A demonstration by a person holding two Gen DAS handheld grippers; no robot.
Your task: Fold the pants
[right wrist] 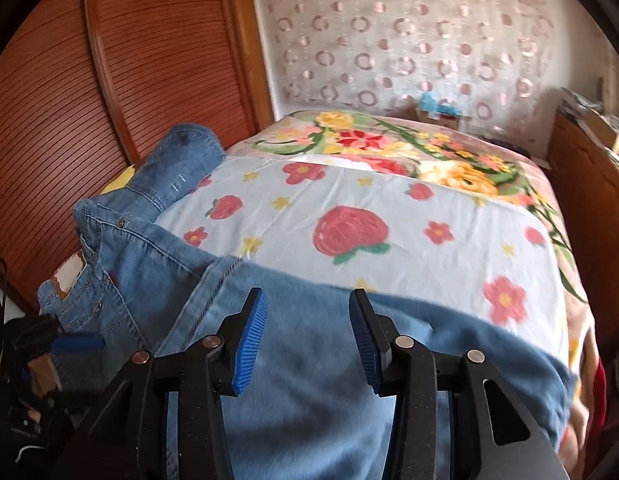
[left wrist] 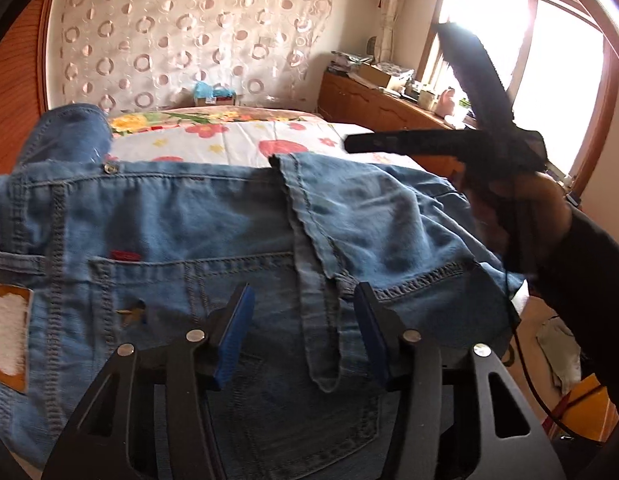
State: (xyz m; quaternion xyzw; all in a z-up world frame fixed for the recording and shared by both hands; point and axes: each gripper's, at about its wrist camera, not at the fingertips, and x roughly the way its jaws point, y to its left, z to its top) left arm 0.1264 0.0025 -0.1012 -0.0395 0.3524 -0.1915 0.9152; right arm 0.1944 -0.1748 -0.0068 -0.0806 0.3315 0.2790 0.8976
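Note:
Blue denim pants (left wrist: 213, 232) lie folded on the bed, the leg ends laid over the seat beside the back pocket (left wrist: 181, 280). My left gripper (left wrist: 305, 300) hovers open and empty over the seat, a leg hem (left wrist: 321, 320) between its blue pads. My right gripper (left wrist: 389, 142) shows at the right of the left wrist view, held in a hand above the pants. In the right wrist view the pants (right wrist: 309, 360) lie below my right gripper (right wrist: 307, 308), which is open and empty. The waistband and patch (right wrist: 69, 272) lie at left.
The bed has a white fruit-print sheet (right wrist: 389, 224) and a floral blanket (right wrist: 389, 140) beyond. A wooden slatted wardrobe (right wrist: 109, 60) stands at left. A wooden cabinet (left wrist: 373, 100) with clutter and a bright window (left wrist: 549, 60) are at right.

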